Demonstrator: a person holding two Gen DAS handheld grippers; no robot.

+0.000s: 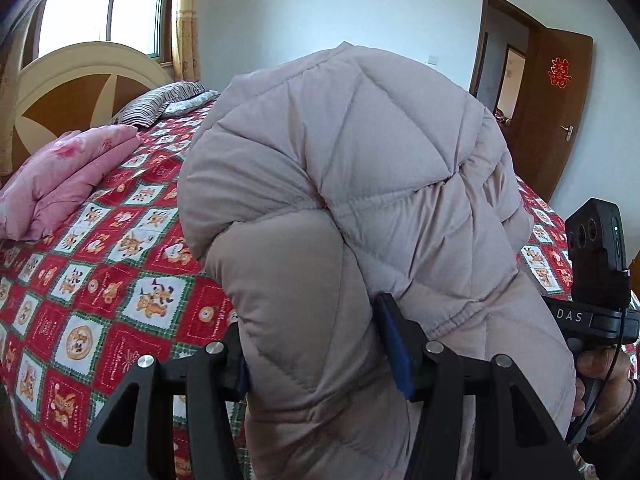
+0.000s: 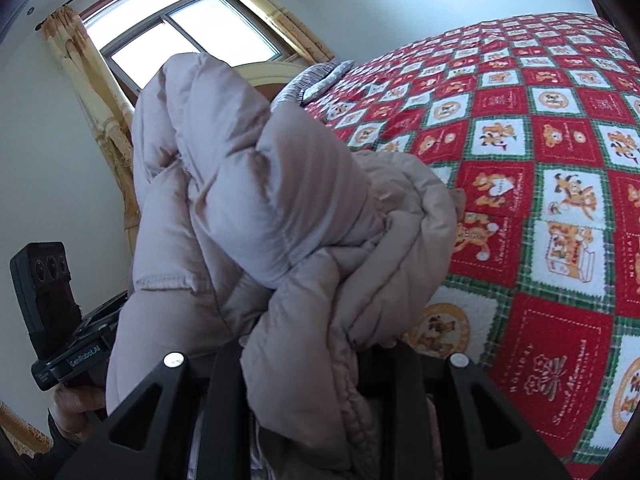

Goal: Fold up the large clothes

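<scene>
A pale pink quilted down jacket [image 1: 352, 168] is bunched up and held above the bed between both grippers. My left gripper [image 1: 316, 344] is shut on a thick fold of the jacket, with blue pads pressed against the padding. My right gripper [image 2: 308, 356] is shut on another bunched part of the jacket [image 2: 280, 208]; its fingertips are buried in the fabric. The right gripper's body also shows at the right edge of the left wrist view [image 1: 596, 280], and the left gripper's body at the lower left of the right wrist view [image 2: 52, 312].
The bed has a red, green and white cartoon-print cover [image 1: 100, 280], also seen in the right wrist view [image 2: 540, 160]. A folded pink quilt [image 1: 60, 176] and a striped pillow [image 1: 160, 100] lie near the headboard [image 1: 80, 76]. A brown door [image 1: 560, 100] stands open at the right.
</scene>
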